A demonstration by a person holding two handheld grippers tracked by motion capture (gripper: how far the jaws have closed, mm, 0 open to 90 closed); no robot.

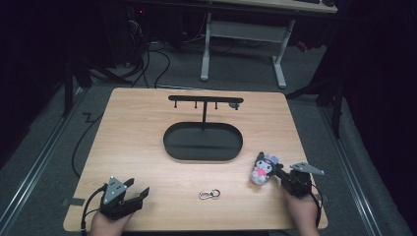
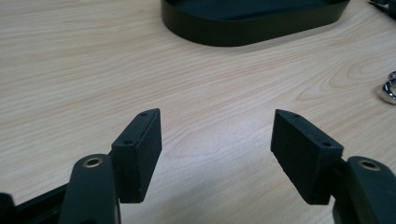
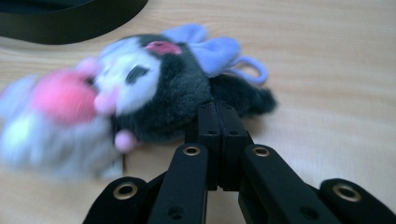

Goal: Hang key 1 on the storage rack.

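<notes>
A small plush toy (image 1: 263,168) with a black head, white face, pink front and a lilac bow lies on the wooden table near its right edge. In the right gripper view the plush toy (image 3: 140,93) is blurred. My right gripper (image 1: 281,176) is shut, jaws pressed together, and the right gripper (image 3: 218,109) touches the toy's dark fur with its tips. Whether it pinches any fur I cannot tell. My left gripper (image 1: 137,188) rests near the front left corner. The left gripper (image 2: 217,135) stands open with only bare wood between its pads.
A black stand with an oval tray base (image 1: 202,141) and a hook bar (image 1: 205,99) on a post stands mid-table. The base's wall (image 2: 252,23) is ahead of the left gripper and the base's edge (image 3: 70,23) beyond the toy. A metal key clip (image 1: 209,194) lies near the front.
</notes>
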